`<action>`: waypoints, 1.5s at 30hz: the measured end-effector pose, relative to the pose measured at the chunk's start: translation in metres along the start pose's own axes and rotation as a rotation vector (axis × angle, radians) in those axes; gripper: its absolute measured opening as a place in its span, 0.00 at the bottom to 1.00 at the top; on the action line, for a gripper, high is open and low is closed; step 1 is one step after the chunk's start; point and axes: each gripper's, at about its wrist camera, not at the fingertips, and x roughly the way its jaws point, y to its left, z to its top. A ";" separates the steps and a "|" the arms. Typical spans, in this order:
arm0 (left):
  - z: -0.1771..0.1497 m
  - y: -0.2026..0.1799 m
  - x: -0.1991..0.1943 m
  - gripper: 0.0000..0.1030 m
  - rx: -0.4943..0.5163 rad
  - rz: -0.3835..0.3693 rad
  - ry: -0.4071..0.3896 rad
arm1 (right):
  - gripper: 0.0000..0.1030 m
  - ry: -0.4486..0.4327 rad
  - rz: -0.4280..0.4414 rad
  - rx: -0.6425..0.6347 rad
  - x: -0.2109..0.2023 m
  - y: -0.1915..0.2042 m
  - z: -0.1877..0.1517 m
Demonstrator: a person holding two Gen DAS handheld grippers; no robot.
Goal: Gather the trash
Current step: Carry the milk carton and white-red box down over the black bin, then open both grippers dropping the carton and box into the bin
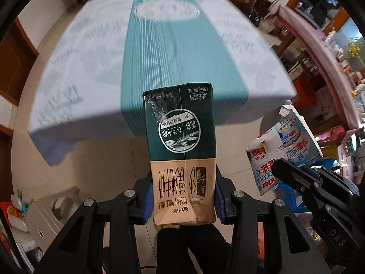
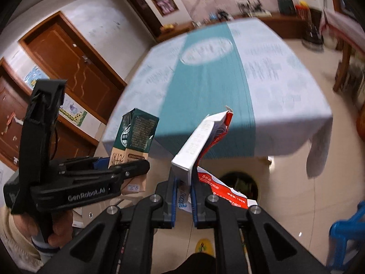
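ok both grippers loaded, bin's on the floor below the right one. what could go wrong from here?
1. The right gripper pinches only a thin edge of the torn chocolate box; its loose flaps could slip out or snag.
2. The dark bin shows a small mouth, mostly hidden behind the box, so a drop may miss.
3. The left gripper grips the milk carton near one end; it may swing on release.

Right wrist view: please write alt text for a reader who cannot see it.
The right gripper pinches a torn red and white snack box, while the left gripper beside it holds a green and tan milk carton. Behind them stands a table under a blue and teal cloth.
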 end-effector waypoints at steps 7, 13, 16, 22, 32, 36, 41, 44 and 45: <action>-0.015 0.003 0.080 0.40 -0.046 0.007 0.046 | 0.09 0.071 -0.019 0.073 0.059 -0.052 -0.030; -0.020 0.009 0.153 0.40 -0.098 0.014 0.071 | 0.09 0.125 -0.032 0.132 0.116 -0.094 -0.049; -0.022 0.010 0.188 0.40 -0.102 0.022 0.084 | 0.09 0.134 -0.045 0.131 0.142 -0.110 -0.054; -0.022 0.009 0.251 0.41 -0.101 0.018 0.123 | 0.09 0.166 -0.067 0.142 0.191 -0.142 -0.071; -0.023 0.009 0.297 0.83 -0.092 0.055 0.137 | 0.10 0.213 -0.082 0.144 0.230 -0.164 -0.096; -0.024 0.016 0.298 0.87 -0.092 0.080 0.132 | 0.10 0.225 -0.085 0.147 0.241 -0.163 -0.093; -0.026 0.033 0.291 0.88 -0.098 0.093 0.114 | 0.10 0.233 -0.082 0.139 0.248 -0.159 -0.088; -0.028 0.040 0.283 0.88 -0.108 0.106 0.099 | 0.10 0.235 -0.078 0.134 0.251 -0.155 -0.086; -0.028 0.042 0.283 0.88 -0.112 0.108 0.096 | 0.10 0.236 -0.078 0.133 0.254 -0.153 -0.084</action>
